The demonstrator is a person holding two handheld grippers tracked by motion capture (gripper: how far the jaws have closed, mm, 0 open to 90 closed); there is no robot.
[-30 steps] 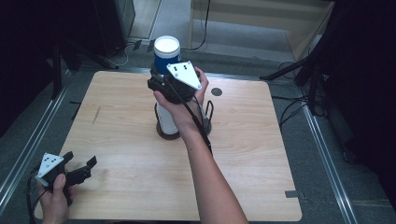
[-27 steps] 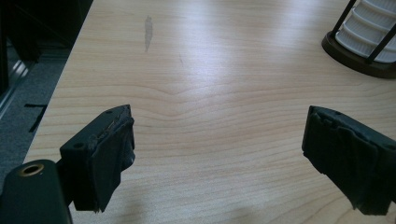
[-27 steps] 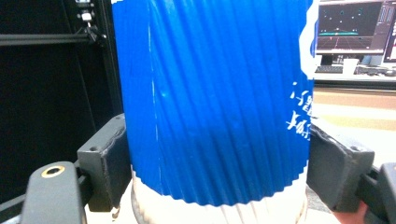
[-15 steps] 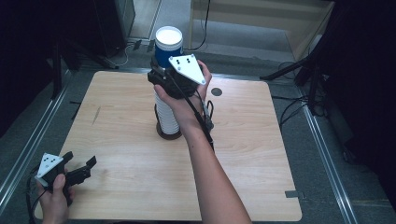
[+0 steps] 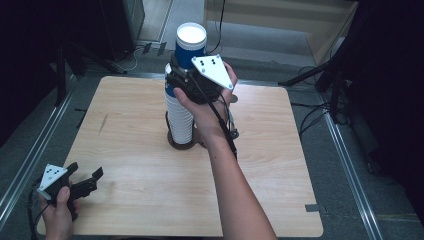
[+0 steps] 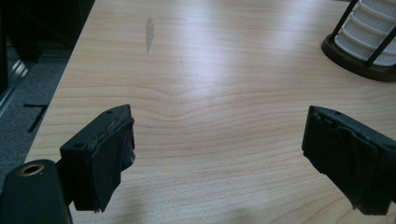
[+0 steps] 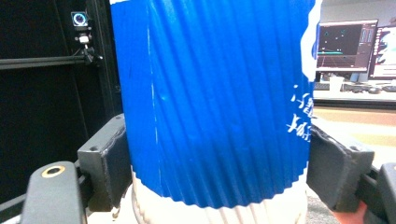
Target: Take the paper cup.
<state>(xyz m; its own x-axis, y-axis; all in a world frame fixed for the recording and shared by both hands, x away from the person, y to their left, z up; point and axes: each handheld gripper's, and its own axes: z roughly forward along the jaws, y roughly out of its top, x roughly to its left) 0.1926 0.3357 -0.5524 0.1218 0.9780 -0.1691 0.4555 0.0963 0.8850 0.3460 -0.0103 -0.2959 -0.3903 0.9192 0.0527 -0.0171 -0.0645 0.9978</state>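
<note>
High view: a wooden table point(image 5: 150, 200) carries a dark round holder point(image 5: 181, 141) with thin upright rods, which serves here as the landmark. A stack of white ribbed paper cups point(image 5: 180, 116) stands upright in the holder. The top cup, a blue ribbed cup point(image 5: 190, 47) with a white inside, sits above the stack, directly over the holder. The right gripper point(image 5: 181, 80) clamps this blue cup from the side, its jaws pressed against the cup wall on both flanks; a grey three-cornered plate point(image 5: 214, 71) tops the gripper, and a black cable point(image 5: 224, 127) trails back along the person's forearm.

Right gripper view: the blue cup point(image 7: 215, 102) stands between the two black jaws, touching both. Its blue sleeve bears white lettering at the right edge, seen sideways and too partial to read. Below the blue band the white rims of the stack point(image 7: 219, 212) show. Behind the cup and to the right, lit monitors point(image 7: 348, 44) display graphs; their text is too small to read.

Left gripper view: the left gripper point(image 6: 217, 154) has its jaws spread apart with only bare tabletop point(image 6: 201, 93) between them. The holder point(image 6: 359, 56) with its white cups lies far off at the upper right. In the high view the left gripper point(image 5: 86, 176) rests near the table's near-left corner, well apart from the holder.
</note>
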